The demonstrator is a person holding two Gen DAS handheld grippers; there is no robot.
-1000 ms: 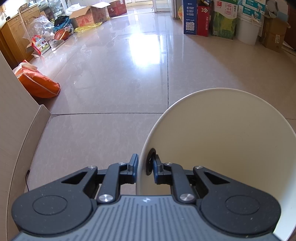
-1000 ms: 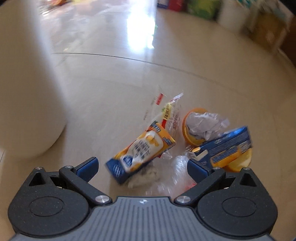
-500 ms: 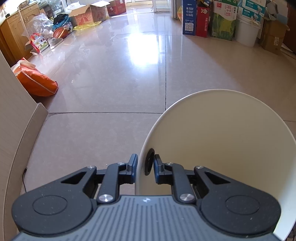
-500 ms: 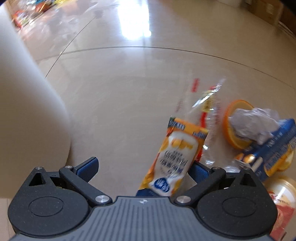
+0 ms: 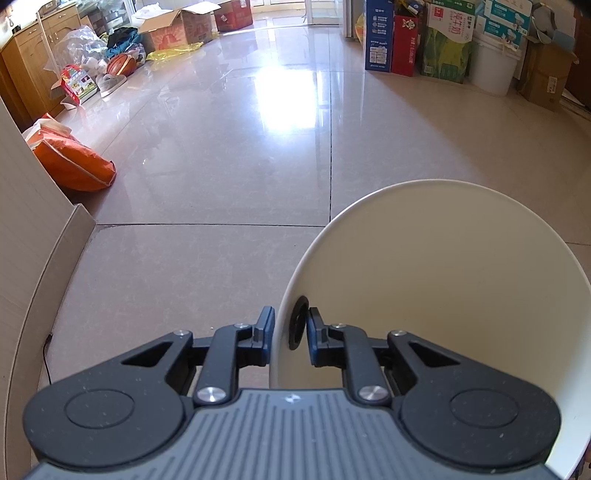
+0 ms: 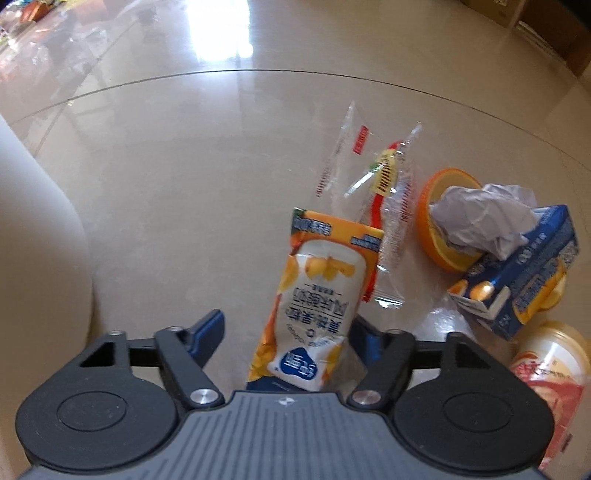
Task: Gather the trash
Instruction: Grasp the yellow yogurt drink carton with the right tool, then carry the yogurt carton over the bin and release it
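My left gripper (image 5: 290, 325) is shut on the near rim of a cream-white bin (image 5: 443, 277), one finger outside and one inside. In the right wrist view an orange-and-white drink pouch (image 6: 317, 295) lies on the floor between the fingers of my right gripper (image 6: 286, 328). The jaws are closing: the left pad still stands apart from the pouch, and the right pad is at its edge. Behind it lie a clear wrapper (image 6: 384, 173), an orange cup (image 6: 432, 225) with crumpled paper (image 6: 484, 210), and a blue carton (image 6: 524, 273).
A tub with a red label (image 6: 550, 365) sits at the right edge. The bin's wall (image 6: 37, 221) fills the left of the right wrist view. An orange bag (image 5: 70, 162), a pale board (image 5: 22, 221), cardboard boxes (image 5: 177, 29) and a white bucket (image 5: 493, 70) line the floor's edges.
My right gripper has moved over the pouch so it now lies between the fingers, and its jaws have narrowed. The left gripper and the bin have not moved.
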